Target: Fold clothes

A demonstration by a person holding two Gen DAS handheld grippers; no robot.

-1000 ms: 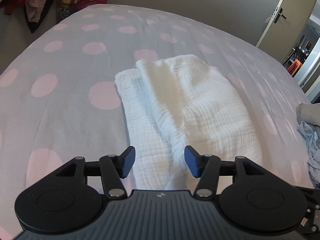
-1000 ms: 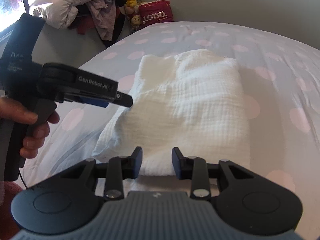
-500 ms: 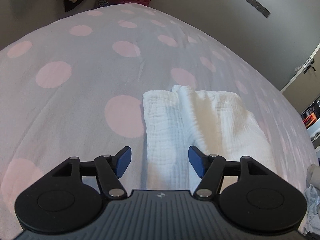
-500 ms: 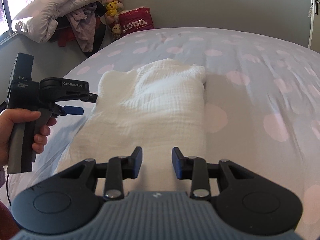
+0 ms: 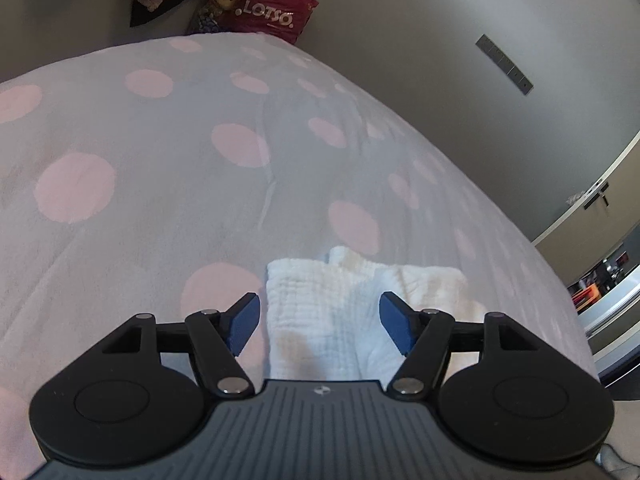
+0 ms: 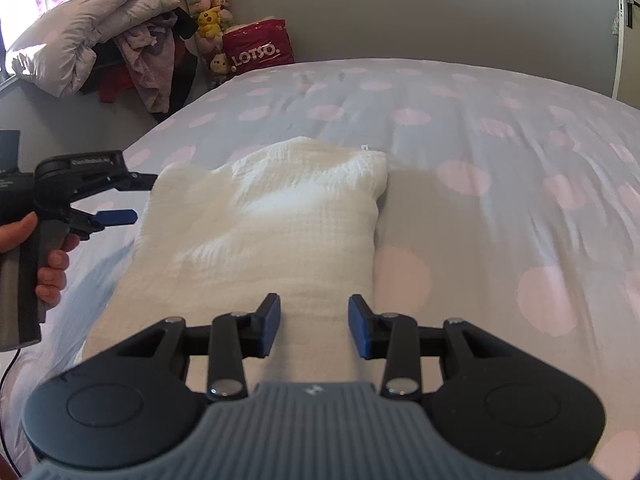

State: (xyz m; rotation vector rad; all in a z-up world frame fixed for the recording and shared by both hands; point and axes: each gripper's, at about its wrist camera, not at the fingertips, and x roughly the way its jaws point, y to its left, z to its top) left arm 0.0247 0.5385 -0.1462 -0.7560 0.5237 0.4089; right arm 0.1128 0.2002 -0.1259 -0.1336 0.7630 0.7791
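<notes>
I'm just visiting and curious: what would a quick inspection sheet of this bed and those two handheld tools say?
Surface: bedspread, grey with pink dots, a few creases.
Job's things: white cloth lying folded on the bedspread, nothing gripping it.
Clutter: nothing seen on the bedspread.
Grippers: left gripper and right gripper both have jaws open over the white cloth.
Cables: thin black cable hanging below the left gripper's handle.
Surroundings: red Lotso bag, plush toys, heaped duvet, door.

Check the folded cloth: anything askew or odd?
Slightly. The white cloth lies folded on the bed, but its top is lumpy and its far edge uneven, with one layer stepped out on the left. Both grippers open, off it.
</notes>
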